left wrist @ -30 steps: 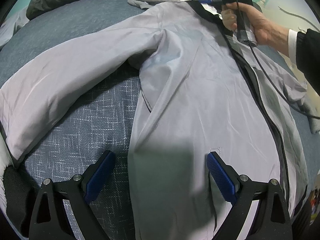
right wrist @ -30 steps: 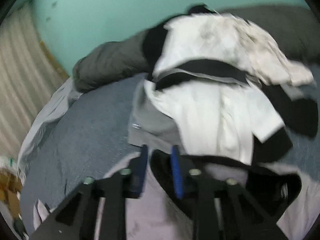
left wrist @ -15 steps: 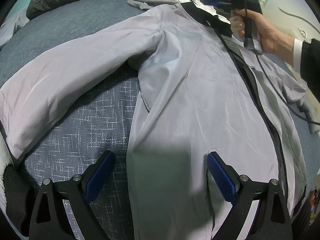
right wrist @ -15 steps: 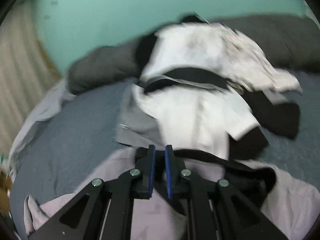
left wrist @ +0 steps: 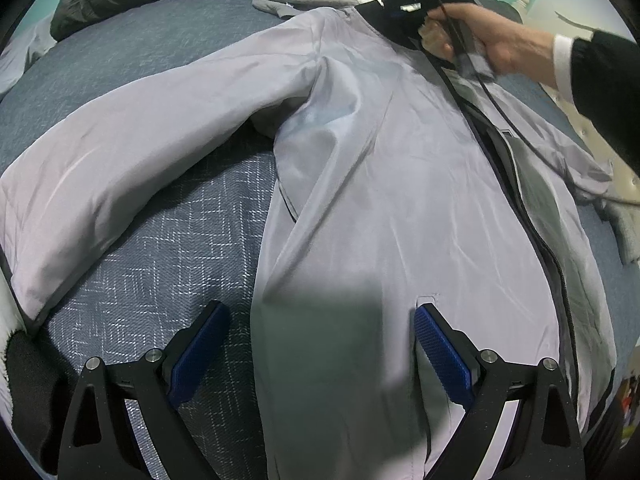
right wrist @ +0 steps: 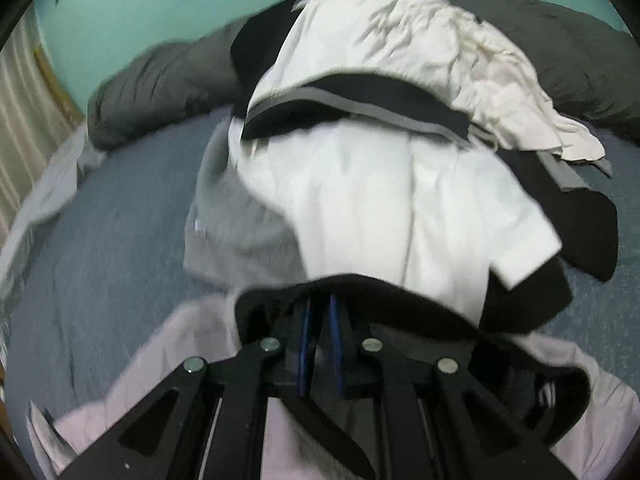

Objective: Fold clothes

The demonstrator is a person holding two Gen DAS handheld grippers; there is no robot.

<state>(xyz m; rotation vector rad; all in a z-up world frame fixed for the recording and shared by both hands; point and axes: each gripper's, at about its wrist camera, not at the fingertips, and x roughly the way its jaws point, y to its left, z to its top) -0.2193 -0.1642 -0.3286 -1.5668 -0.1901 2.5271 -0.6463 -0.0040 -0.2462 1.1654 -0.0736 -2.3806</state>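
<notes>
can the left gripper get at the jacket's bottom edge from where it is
Probably yes: the left gripper hangs open over the grey jacket near its lower part, with nothing lying on the cloth between its fingers. The hem itself is out of view.

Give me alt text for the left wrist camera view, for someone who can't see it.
A light grey jacket lies spread open on a blue bedspread, one sleeve stretched left. The open left gripper hovers over its hem, while a hand holds the right gripper at the dark collar.
</notes>
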